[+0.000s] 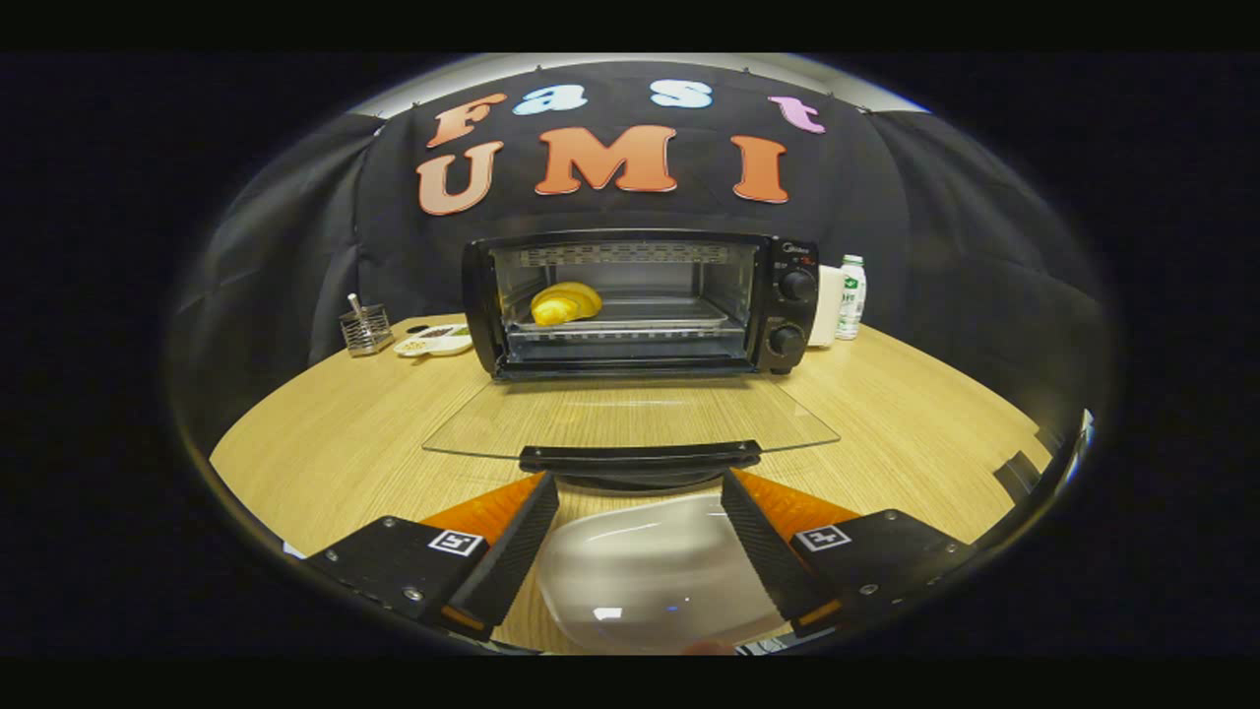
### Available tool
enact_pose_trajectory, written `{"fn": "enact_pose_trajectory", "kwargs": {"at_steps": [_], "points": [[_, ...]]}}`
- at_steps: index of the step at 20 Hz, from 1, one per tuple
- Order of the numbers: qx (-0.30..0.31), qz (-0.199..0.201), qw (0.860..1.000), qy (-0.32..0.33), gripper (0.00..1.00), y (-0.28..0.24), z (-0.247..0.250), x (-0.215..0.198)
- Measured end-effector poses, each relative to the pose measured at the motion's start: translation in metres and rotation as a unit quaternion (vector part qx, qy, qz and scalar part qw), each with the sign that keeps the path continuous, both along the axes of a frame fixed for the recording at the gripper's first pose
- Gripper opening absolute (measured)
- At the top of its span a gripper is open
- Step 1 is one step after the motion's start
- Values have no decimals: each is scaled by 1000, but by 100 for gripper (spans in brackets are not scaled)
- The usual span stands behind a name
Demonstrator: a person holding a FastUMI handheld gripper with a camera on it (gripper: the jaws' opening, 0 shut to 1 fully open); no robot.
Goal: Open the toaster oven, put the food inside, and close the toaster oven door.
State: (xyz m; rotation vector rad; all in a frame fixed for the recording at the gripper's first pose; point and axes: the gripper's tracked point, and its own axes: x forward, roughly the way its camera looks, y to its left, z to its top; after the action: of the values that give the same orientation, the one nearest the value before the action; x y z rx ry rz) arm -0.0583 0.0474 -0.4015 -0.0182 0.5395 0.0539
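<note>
Two of the three steps are being judged as done: the toaster oven [640, 303] is being shown with its glass door [630, 418] swung fully down and lying flat toward the claw, and the food [565, 302], a yellow bun-like piece, is being seen resting on the tray [630, 320] inside, toward the left of the cavity. Only the closing of the door is being left. The door's dark handle [640, 457] is being seen along the near edge of the glass, just ahead of the fingertips and roughly centred between them. The claw [640, 512] is being held spread wide, nothing being pinched by it; its two fingers are being seen on either side of a pale, glossy dish [650, 581] that is lying on the surface [325, 443] below and between them, and whether the fingers are touching the dish is not being made clear. For the remaining step, the handle is being judged as needing to be lifted from beneath and swung up. Further out, to the left of the oven, a small wire holder [365, 328] and a flat plate with bits on it [433, 341] are being seen on the surface; to the right of the oven, beside its two knobs [795, 286], a bottle [850, 296] is standing upright.
</note>
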Motion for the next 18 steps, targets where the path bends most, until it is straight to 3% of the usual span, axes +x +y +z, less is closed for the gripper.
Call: {"fn": "enact_pose_trajectory", "kwargs": {"at_steps": [18], "points": [[8, 6, 1000, 17, 99, 9, -8, 9]]}}
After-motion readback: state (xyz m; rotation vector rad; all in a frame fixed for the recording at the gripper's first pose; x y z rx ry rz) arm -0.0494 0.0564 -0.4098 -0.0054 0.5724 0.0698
